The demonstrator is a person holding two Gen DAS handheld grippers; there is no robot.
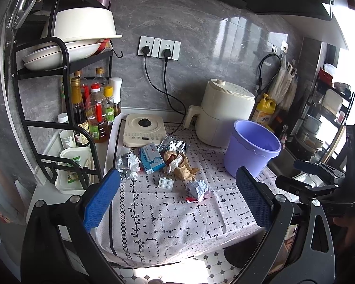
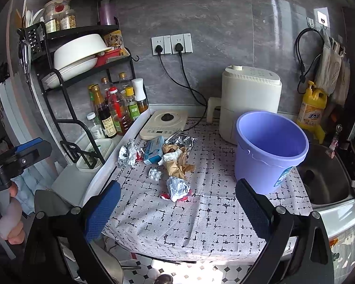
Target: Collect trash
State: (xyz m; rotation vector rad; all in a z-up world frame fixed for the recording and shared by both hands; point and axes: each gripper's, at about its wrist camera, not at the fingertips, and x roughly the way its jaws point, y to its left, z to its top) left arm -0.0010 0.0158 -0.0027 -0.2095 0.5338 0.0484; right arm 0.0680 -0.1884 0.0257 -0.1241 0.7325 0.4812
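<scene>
Left edge, left wrist view: black wire rack [image 1: 59,75] cut off by the frame; top shelf jars only partly visible. Cream bowl [image 1: 82,23] sits upturned over white plates. Sauce and oil bottles [image 1: 95,108] below; labels too small to read. White lidded tub [image 1: 74,168] half hidden behind the rack's lower bars.

Left gripper [image 1: 177,198]: blue-padded fingers spread wide, nothing between them, hovering above the near part of the black-and-white patterned tablecloth [image 1: 177,224]. Right gripper [image 2: 177,210]: same, wide open and holding nothing. In the right wrist view the left gripper's handle and the person's hand [image 2: 9,213] show at the far left; white print on the handle is cut off, unreadable.

Trash pile lies mid-cloth, just in front of the cream induction cooker [image 1: 143,132]: crumpled silver foil [image 1: 127,163], blue-and-white medicine box [image 1: 151,157] with print too blurred to read, shiny foil pouch [image 1: 174,145] partly under brown crumpled paper [image 1: 183,168], white pill blister pack [image 1: 165,184], and nearest the grippers a crumpled white-blue wrapper with red edge [image 1: 197,190]. Pieces of the pile overlap; exact count cannot be told.

Right of the pile: lilac plastic bucket [image 1: 252,151], upright on the cloth, apart from the trash; sticker on its side in the right wrist view is partly hidden by a finger. Behind it a cream air fryer [image 1: 224,116]. Yellow detergent bottle [image 2: 312,106] carries Chinese characters, illegible. Steel sink [image 2: 324,177] is cut off at the right edge.
</scene>
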